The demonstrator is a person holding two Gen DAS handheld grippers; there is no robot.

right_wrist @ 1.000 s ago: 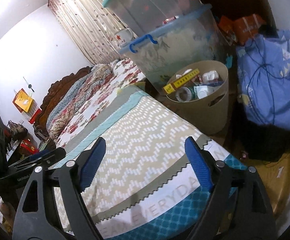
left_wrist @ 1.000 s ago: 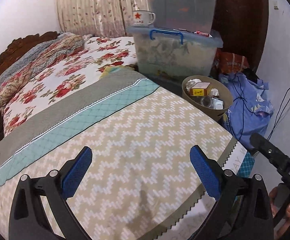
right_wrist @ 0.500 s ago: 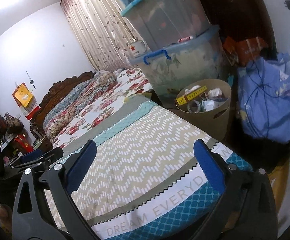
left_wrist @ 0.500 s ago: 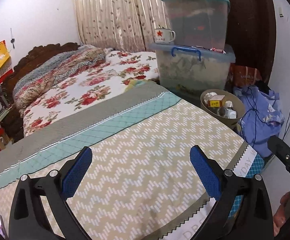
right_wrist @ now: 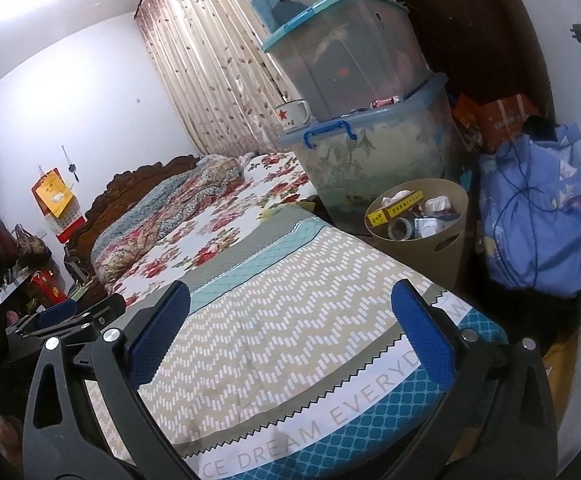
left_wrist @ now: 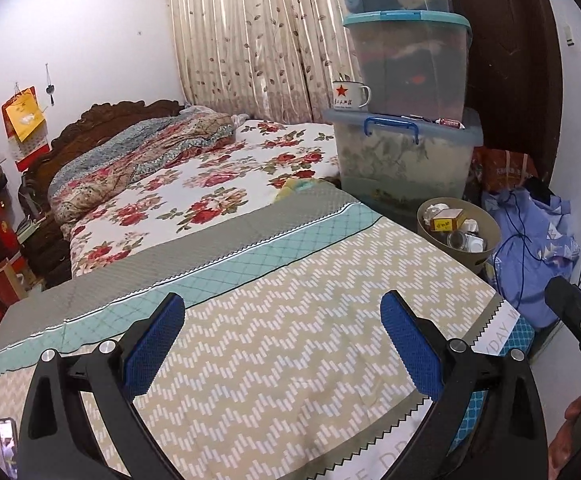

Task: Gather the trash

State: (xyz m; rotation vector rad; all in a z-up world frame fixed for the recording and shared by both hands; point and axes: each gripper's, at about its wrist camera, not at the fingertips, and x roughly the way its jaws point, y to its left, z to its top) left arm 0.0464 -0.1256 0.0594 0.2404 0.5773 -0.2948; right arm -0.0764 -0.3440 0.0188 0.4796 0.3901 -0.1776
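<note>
Your left gripper [left_wrist: 280,344] hangs over the zigzag-patterned blanket [left_wrist: 290,340] at the foot of the bed, jaws spread wide with nothing between the blue pads [left_wrist: 152,346]. Your right gripper [right_wrist: 288,330] stands the same way over the same blanket's printed edge: jaws at full spread, empty. In the right wrist view your left gripper shows at the left edge, beside the bed.

The trash sits in the beige wastebasket [right_wrist: 446,258] on the floor, just beside the far corner of the bed and in front of the stacked storage bins [right_wrist: 374,160]. Inside it you can see a yellow box [right_wrist: 394,210], a roll of clear tape [right_wrist: 399,227] and white crumpled items; finer detail cannot be told. No loose trash shows on the blanket between either pair of jaws.

A white enamel mug with a red star [left_wrist: 348,95] stands on the lid of the lowest bin. A blue cloth bundle [right_wrist: 542,216] with a dark cord over it lies to the right of the wastebasket, near it.
</note>
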